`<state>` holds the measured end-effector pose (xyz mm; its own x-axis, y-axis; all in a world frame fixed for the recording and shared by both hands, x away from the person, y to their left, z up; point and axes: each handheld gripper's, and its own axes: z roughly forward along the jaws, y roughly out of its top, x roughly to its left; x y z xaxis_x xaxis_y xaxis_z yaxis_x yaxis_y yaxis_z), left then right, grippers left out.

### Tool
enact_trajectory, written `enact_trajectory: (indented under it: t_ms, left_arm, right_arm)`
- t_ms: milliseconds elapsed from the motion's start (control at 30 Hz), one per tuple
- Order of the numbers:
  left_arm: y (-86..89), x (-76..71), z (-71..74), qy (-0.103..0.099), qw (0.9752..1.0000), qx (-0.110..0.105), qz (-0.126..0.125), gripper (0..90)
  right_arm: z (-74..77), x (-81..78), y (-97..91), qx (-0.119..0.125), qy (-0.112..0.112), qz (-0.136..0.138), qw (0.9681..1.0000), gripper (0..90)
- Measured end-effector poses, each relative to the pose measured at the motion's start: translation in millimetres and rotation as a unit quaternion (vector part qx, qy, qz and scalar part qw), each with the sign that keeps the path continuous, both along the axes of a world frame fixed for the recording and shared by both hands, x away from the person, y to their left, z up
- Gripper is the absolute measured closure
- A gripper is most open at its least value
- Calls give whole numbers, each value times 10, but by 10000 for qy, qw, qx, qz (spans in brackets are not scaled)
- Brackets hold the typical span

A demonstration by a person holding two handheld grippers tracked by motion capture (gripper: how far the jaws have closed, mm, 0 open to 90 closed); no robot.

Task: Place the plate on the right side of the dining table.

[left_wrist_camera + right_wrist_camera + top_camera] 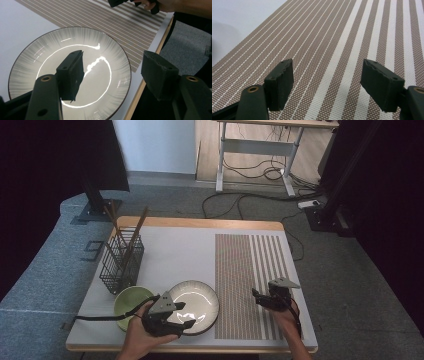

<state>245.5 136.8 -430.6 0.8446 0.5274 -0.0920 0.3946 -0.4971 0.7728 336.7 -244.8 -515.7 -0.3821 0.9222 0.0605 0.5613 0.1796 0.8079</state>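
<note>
Left gripper hangs wide open over our plate's near rim beside the green bowl; right gripper gapes over the placemat. Let's straddle that rim squarely before we squeeze.

Probably a lab: a staged table, black curtains, floor cables and a bare desk frame

Left gripper held low over the near edge of the plate, jaws spread wide, right gripper to the right of the plate, jaws wide apart, both forearms entering from below
</note>
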Motion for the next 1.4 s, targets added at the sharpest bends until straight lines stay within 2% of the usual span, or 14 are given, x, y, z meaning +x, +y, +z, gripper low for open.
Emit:
enact_trajectory:
  t_ms: [100,267,467,767,933,1400]
  left_arm:
    - [-31,-1,-17,-32,10000,5,4,339]
    - [-71,-6,-57,-5,10000,32,-11,337]
    - [-136,11,-129,33,9998,168,-73,326]
    - [-204,20,-230,97,9996,233,-117,313]
    - [-220,40,-264,87,9993,341,-108,305]
    - [-247,58,-324,114,9990,415,-123,284]
  right_arm:
    - [0,-5,7,-88,-33,-30,10000,267]
    - [2,-6,4,-79,-53,-56,9999,269]
    - [-7,-2,10,-109,-15,-23,9999,269]
    - [-17,-1,22,-159,37,3,9999,269]
    - [-19,-2,23,-183,44,11,9998,269]
    - [-26,-2,27,-231,50,34,9997,268]
